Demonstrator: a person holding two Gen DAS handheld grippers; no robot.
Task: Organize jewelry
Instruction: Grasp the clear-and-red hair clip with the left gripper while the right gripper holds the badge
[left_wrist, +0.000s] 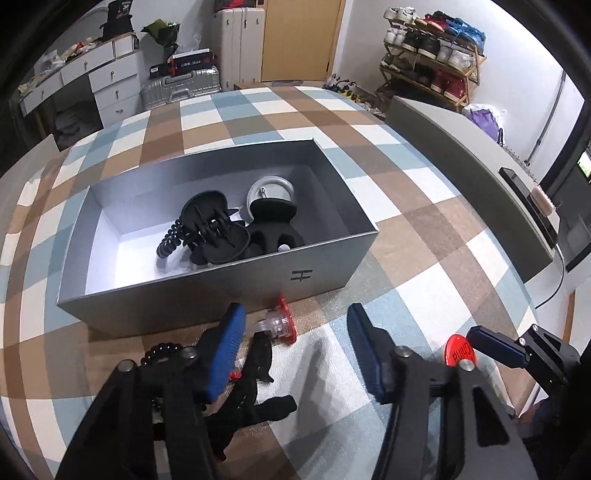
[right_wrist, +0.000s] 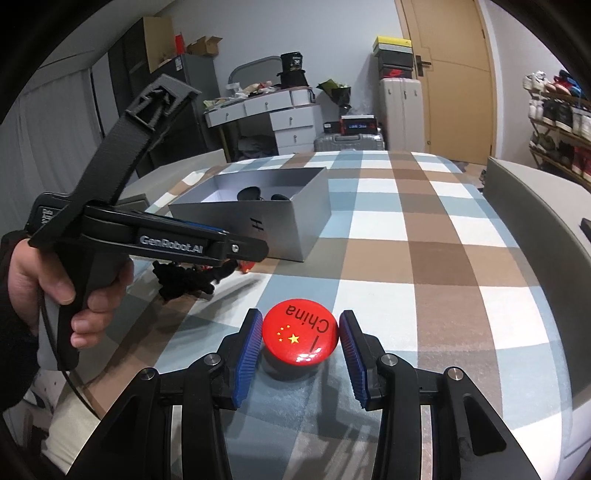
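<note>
Two blue pads of the right claw (right_wrist: 301, 345) stand apart on either side of a red China badge (right_wrist: 300, 336) lying on the checked cloth of the desk (right_wrist: 424, 258) — near it, no clear contact. The left claw (left_wrist: 295, 332) is spread wide above the cloth, gripping nothing, with a black hair clip (left_wrist: 255, 398) and a red-and-clear piece (left_wrist: 280, 323) lying just below it. Beyond them sits an open grey box (left_wrist: 221, 291) holding black hair claws (left_wrist: 216, 230) and a coiled hair tie (left_wrist: 168, 242).
</note>
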